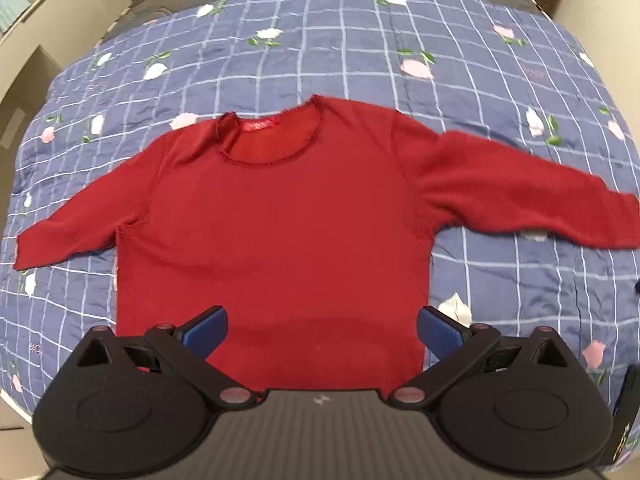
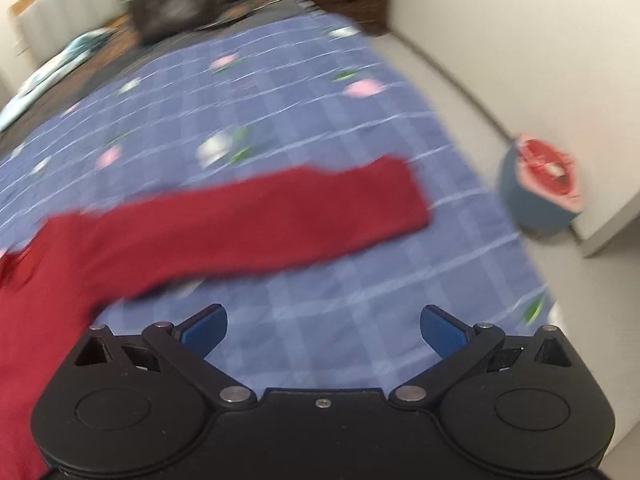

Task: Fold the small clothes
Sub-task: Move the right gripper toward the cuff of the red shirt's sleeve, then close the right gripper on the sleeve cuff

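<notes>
A red sweater (image 1: 272,220) lies flat, front up, on a bed covered by a blue checked quilt (image 1: 320,52) with pink and white flowers. In the left wrist view it fills the middle of the frame, collar toward the top, hem toward the bottom, both sleeves spread out to the sides. The left tongs (image 1: 322,330) hang released over the hem, the blue pads wide apart with the lower body of the sweater showing between them, gripping nothing.

The right tongs (image 2: 323,330) are also released and empty, over bare quilt in the lower middle of their blurred frame. The right sleeve (image 2: 280,216) lies just above them, its long axis running from the left edge up toward the right, the cuff at right of centre. The right tongs therefore look the nearer to that sleeve, and the cuff seems the likely first grip for folding it across the body.

At the right edge of that frame, off the bed, stands a blue bin (image 2: 536,200) with a red lining, well apart from the sleeve. Nothing lies on the sweater.
</notes>
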Available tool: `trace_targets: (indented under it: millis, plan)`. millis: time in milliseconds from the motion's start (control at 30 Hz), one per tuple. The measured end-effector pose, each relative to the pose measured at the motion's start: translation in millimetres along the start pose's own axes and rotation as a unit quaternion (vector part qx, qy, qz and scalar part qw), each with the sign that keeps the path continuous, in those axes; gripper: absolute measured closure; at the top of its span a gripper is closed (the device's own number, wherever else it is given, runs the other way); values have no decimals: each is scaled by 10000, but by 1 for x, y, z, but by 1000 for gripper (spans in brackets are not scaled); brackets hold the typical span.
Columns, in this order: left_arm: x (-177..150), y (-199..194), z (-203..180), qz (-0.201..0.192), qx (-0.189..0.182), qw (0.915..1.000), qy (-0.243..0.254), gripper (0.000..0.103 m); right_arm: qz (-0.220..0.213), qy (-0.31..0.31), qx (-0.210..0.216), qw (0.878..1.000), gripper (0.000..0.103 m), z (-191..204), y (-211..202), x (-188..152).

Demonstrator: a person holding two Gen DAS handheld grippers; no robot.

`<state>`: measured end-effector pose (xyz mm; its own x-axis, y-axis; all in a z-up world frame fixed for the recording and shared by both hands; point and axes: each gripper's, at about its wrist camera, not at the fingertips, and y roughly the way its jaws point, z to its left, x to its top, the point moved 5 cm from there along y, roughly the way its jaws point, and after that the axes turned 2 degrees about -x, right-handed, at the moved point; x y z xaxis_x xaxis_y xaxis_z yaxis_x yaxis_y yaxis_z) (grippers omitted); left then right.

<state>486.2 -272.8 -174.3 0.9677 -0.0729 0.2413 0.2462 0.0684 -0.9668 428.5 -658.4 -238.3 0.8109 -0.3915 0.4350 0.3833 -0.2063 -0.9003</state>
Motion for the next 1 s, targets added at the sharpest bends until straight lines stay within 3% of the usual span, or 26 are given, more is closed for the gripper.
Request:
trace_targets:
  millis: [333, 500, 633, 833, 967, 1000]
  plan:
    - [-5, 9, 10, 227, 348, 9985, -345, 0, 108, 753, -234, 9968, 2, -45, 95, 63]
    - [-13, 9, 14, 292, 464, 9979, -357, 0, 329, 968, -420, 9939, 20, -58, 127, 68]
    - [-17, 8, 18, 333, 504, 9972, -430, 0, 359, 1278, -452, 9901, 24, -69, 139, 68]
    - [-23, 4, 20, 341, 556, 9966, -497, 0, 410, 1361, -413, 9890, 52, -72, 146, 61]
    - [-24, -2, 20, 305, 549, 9968, -500, 0, 290, 1220, -307, 9916, 86, -63, 139, 62]
    - [-24, -4, 20, 279, 544, 9969, -502, 0, 263, 1162, -322, 9924, 87, -61, 136, 62]
